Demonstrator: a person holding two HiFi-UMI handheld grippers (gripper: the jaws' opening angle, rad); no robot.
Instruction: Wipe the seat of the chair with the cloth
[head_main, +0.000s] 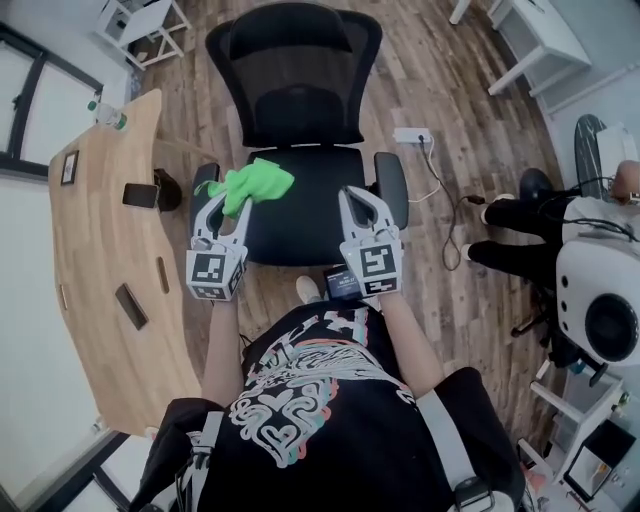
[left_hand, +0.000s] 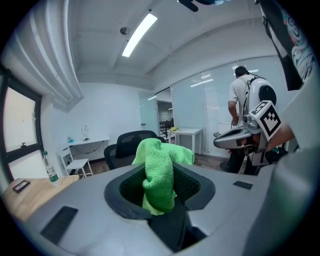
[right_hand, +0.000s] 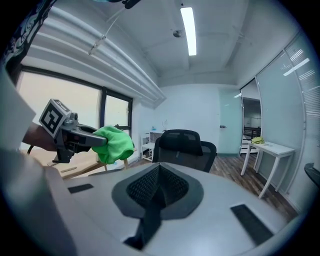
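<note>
The left claw (head_main: 226, 203) was clamped on the green cloth (head_main: 256, 184). In the left gripper view its jaws pinched a thick fold of the cloth (left_hand: 159, 176), and the rest bunched up above the tips. The right claw (head_main: 366, 212) had its jaws pressed together with nothing between them (right_hand: 159, 186), and it was held level with the left one, a little apart from it.

From the head view the cloth lay over the front left corner of the seat (head_main: 305, 205) of the black chair (head_main: 295, 80). Whether it touched the seat could not be told. The right gripper view showed the cloth (right_hand: 114, 144) hanging from the left claw with the chair (right_hand: 182, 147) beyond it.

A curved wooden tabletop (head_main: 100, 250) stood to the left of the chair, with a bottle (head_main: 108, 115) at its far end. A white power strip (head_main: 412, 135) lay on the wooden floor (head_main: 450, 100) to the right of the chair.
</note>
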